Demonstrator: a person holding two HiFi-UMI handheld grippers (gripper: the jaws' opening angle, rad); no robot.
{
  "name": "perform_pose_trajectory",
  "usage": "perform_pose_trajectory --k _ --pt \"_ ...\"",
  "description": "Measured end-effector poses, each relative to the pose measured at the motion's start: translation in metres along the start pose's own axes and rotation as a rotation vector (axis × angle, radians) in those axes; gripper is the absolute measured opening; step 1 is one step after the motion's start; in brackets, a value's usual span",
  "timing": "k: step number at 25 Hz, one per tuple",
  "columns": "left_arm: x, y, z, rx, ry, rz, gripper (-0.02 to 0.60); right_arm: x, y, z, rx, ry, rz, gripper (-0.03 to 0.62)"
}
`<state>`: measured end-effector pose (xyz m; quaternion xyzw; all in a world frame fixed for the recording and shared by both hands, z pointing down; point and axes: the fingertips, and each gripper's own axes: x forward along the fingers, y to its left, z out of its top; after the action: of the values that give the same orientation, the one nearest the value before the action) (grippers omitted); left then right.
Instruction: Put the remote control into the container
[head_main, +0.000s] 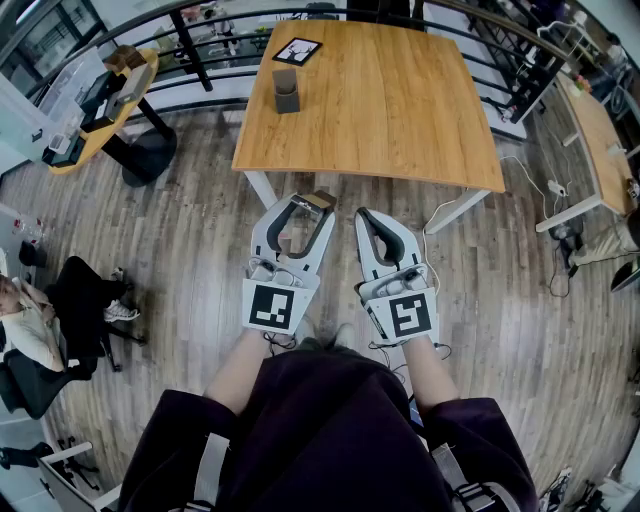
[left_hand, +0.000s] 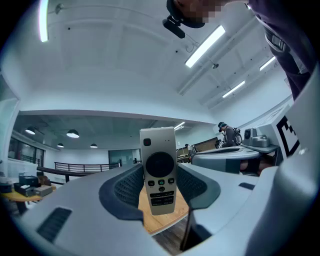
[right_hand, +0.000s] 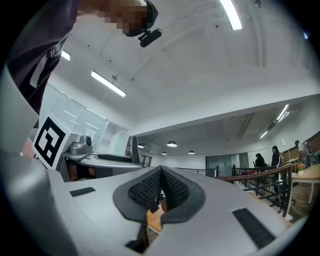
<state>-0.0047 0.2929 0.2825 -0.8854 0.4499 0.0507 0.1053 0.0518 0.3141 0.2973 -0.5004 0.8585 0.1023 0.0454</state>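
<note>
A grey remote control with dark buttons stands upright between the jaws of my left gripper, and the pads press on its sides. In the head view the left gripper hovers above the floor just short of the wooden table's near edge. The container, a small grey cup, stands far back on the table's left side, well ahead of both grippers. My right gripper hangs beside the left one. Its pads meet with nothing between them.
A framed deer picture lies behind the cup. A black railing runs past the table's far side. Another desk stands at the left, a third at the right with cables on the floor. A person sits far left.
</note>
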Motion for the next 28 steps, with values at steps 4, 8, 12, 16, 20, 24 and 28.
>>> perform_pose_trajectory --k 4,8,12,16,20,24,28 --pt "0.0 0.003 0.001 -0.005 -0.007 -0.001 0.209 0.003 0.002 -0.001 0.005 -0.005 0.002 0.018" --pt "0.0 0.017 -0.002 -0.006 -0.003 0.001 0.209 0.017 0.01 -0.007 0.012 -0.004 0.007 0.018" --pt "-0.005 0.039 -0.006 -0.008 0.003 -0.006 0.209 0.035 0.026 -0.013 0.014 0.012 0.004 0.018" --pt "-0.009 0.064 -0.01 -0.006 0.009 -0.025 0.209 0.057 0.038 -0.018 0.01 0.023 -0.014 0.018" --pt "-0.011 0.082 -0.015 -0.021 0.013 -0.044 0.209 0.078 0.048 -0.015 0.035 0.003 -0.043 0.018" --pt "-0.009 0.097 -0.022 -0.032 0.019 -0.055 0.209 0.088 0.053 -0.028 -0.012 0.045 -0.039 0.018" --pt "-0.004 0.109 -0.026 -0.023 0.014 -0.066 0.209 0.102 0.051 -0.033 -0.015 0.055 -0.049 0.018"
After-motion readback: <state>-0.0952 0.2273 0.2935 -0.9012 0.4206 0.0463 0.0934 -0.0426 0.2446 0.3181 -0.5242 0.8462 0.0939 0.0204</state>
